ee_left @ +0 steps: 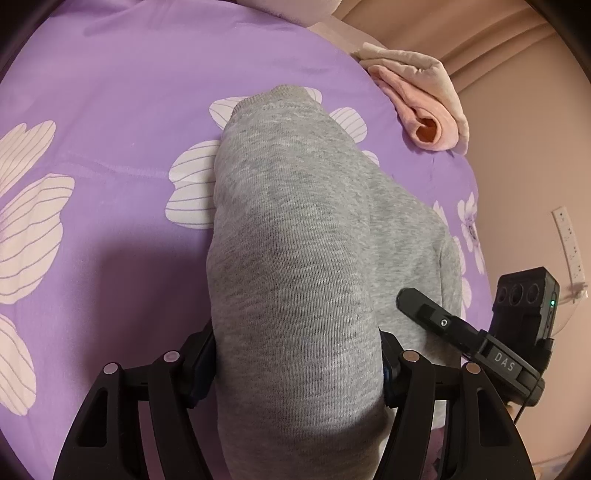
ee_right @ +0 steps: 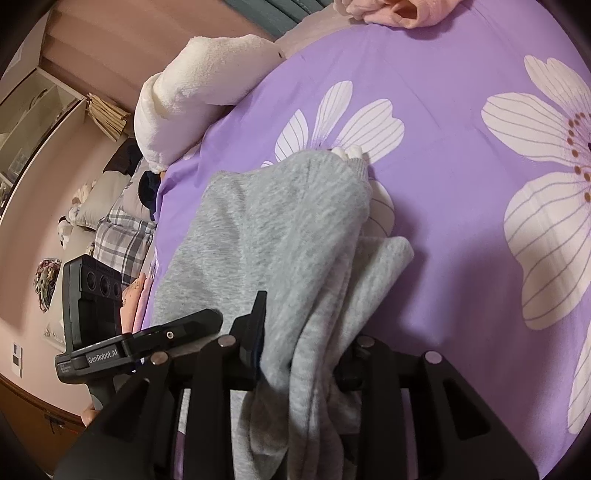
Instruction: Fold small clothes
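A grey knit garment [ee_left: 295,236] lies partly on the purple flowered bedsheet [ee_left: 110,110] and is lifted at its near end. My left gripper [ee_left: 297,365] is shut on a thick fold of it, the cloth bulging up between the fingers. The right gripper [ee_left: 476,332] shows at the right of the left wrist view, beside the cloth. In the right wrist view my right gripper [ee_right: 299,350] is shut on bunched grey garment [ee_right: 280,229], which drapes away over the sheet [ee_right: 461,184]. The left gripper [ee_right: 155,343] shows at the left.
A folded pink cloth [ee_left: 424,103] lies at the bed's far edge, also visible in the right wrist view [ee_right: 402,11]. A white fluffy blanket [ee_right: 195,92] sits at the bed edge. Plaid bedding and clutter [ee_right: 118,232] lie on the floor beyond.
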Available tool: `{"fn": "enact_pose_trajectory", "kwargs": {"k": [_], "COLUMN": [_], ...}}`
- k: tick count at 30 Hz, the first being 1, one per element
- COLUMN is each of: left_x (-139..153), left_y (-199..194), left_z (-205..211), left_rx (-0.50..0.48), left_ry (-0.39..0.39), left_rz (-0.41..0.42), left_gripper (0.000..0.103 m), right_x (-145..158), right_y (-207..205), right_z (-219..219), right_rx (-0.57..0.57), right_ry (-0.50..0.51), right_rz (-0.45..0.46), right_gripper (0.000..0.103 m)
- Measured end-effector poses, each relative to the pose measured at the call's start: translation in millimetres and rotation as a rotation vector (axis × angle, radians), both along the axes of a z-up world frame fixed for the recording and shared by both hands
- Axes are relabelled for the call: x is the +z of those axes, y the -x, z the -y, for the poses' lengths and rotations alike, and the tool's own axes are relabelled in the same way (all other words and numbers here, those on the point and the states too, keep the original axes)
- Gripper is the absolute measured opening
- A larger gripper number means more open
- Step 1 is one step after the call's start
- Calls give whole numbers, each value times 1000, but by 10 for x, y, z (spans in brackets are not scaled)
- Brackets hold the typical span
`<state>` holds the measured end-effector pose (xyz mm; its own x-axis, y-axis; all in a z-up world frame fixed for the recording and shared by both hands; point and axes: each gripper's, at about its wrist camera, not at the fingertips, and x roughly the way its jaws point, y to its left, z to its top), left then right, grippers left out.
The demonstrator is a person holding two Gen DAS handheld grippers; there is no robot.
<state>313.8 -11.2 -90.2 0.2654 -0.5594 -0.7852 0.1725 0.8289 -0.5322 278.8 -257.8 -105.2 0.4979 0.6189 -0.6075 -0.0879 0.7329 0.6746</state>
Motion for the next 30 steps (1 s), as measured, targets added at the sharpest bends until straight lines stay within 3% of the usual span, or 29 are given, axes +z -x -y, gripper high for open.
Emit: {"fn": "enact_pose_trajectory", "kwargs": {"k": [16, 30], "left_x": [3, 9], "left_y": [21, 32], "left_z": [7, 18], "left_rx": [-6, -8], "left_ry": [-44, -72], "left_rz": [11, 16], "left_gripper": [70, 72], "right_x": [-83, -79], "right_y": [-8, -15], "right_z": [83, 91], "right_rx": [-17, -19], "right_ry": [-1, 20], "right_rz": [-32, -36], "right_gripper": [42, 45]}}
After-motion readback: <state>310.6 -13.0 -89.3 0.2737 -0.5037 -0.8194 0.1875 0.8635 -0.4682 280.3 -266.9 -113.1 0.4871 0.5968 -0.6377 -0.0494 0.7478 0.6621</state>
